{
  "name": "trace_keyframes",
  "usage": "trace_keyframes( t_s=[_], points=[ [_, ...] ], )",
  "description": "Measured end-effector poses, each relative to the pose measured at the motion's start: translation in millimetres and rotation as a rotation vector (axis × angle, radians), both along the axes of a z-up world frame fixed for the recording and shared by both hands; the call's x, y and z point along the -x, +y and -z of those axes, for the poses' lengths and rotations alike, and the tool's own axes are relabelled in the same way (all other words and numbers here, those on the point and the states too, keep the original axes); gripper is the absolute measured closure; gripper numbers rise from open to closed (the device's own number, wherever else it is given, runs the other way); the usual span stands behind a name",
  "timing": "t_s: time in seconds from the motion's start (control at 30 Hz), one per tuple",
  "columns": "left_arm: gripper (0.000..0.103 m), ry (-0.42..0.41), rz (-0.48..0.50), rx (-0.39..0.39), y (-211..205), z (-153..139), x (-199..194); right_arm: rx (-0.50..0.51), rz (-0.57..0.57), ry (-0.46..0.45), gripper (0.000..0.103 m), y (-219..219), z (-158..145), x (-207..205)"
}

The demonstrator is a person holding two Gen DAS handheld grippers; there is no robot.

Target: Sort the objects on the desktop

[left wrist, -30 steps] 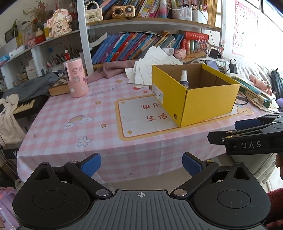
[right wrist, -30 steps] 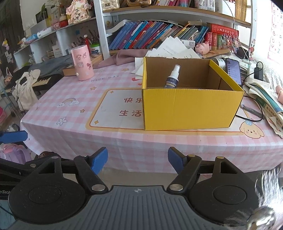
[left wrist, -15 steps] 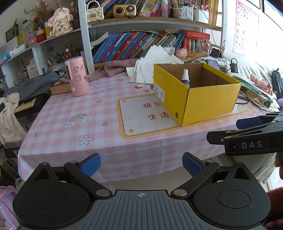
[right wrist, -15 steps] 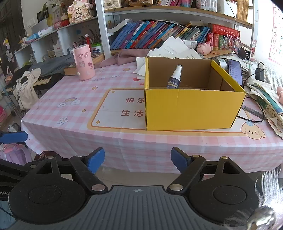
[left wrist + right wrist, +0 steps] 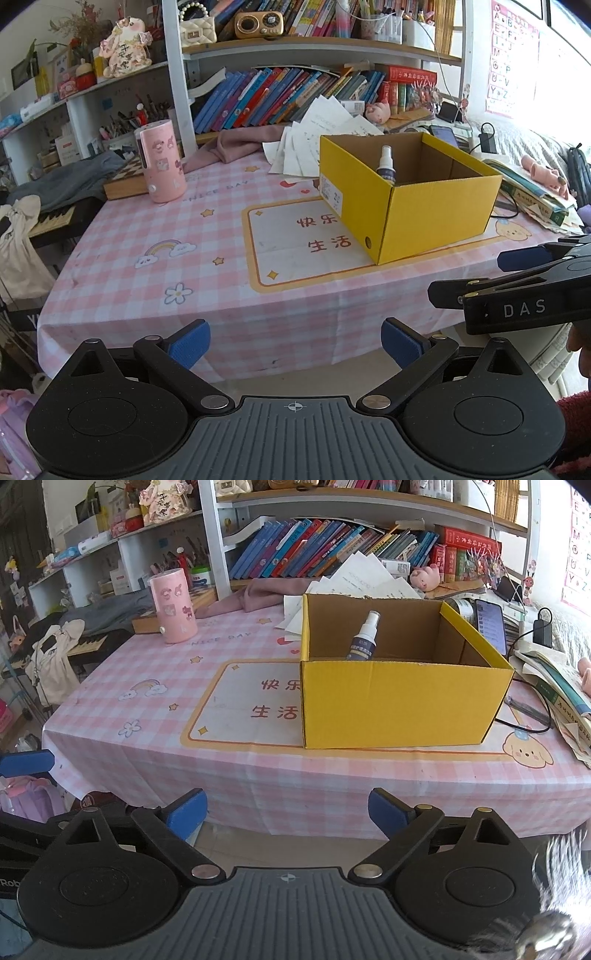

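A yellow cardboard box [image 5: 439, 218] [image 5: 399, 705] stands open on the pink checked tablecloth [image 5: 192, 258] [image 5: 258, 771]. Inside it a small spray bottle [image 5: 386, 164] [image 5: 364, 637] with a white cap and dark label stands at the back left. A pink cylindrical container [image 5: 160, 162] [image 5: 173, 605] with stickers stands at the far left of the table. My left gripper [image 5: 295, 341] hangs open off the table's near edge, nothing between its blue pads. My right gripper [image 5: 286, 808] hangs the same way, its jaws opening, empty. Its side shows at the right of the left wrist view.
Loose papers [image 5: 314, 144] and a pink cloth [image 5: 240, 144] lie behind the box. Books, a phone [image 5: 491, 626] and cables crowd the table's right edge. A bookshelf [image 5: 295, 92] stands behind. A keyboard and clothes sit left of the table.
The right gripper's blue pads have spread wider apart. Both wrist views have shifted only slightly; the box and bottle stay put.
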State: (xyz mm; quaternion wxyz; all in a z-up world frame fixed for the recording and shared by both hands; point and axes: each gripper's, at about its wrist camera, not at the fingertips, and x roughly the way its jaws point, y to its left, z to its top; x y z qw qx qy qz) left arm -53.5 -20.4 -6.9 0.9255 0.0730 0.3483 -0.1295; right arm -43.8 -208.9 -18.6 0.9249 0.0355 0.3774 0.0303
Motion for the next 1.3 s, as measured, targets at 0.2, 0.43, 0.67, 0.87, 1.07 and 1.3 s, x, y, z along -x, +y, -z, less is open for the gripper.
trace_keyframes(
  t_s=[0.2,0.43,0.67,0.87,1.07,1.3],
  points=[
    [0.003,0.007,0.004,0.002,-3.7,-1.6,1.2,0.000,-0.002,0.000,0.007,-0.5,0.3,0.3],
    [0.003,0.017,-0.003,0.004,-3.0,-1.6,1.2,-0.002,-0.004,0.000,0.007,0.5,0.7,0.9],
    [0.003,0.027,-0.010,0.023,-1.3,-1.8,-0.9,-0.002,-0.005,0.000,0.007,0.8,1.0,1.1],
    [0.003,0.027,-0.012,0.018,-2.4,-2.0,-1.3,-0.003,-0.006,0.000,0.007,0.3,1.1,0.7],
    [0.003,0.032,-0.018,0.018,-1.6,-1.7,-2.6,-0.003,-0.009,0.001,0.007,0.4,0.2,0.2],
    [0.003,0.020,-0.024,0.026,0.0,-2.5,-2.1,-0.003,-0.009,0.001,0.007,1.2,0.5,0.2]
  ],
)
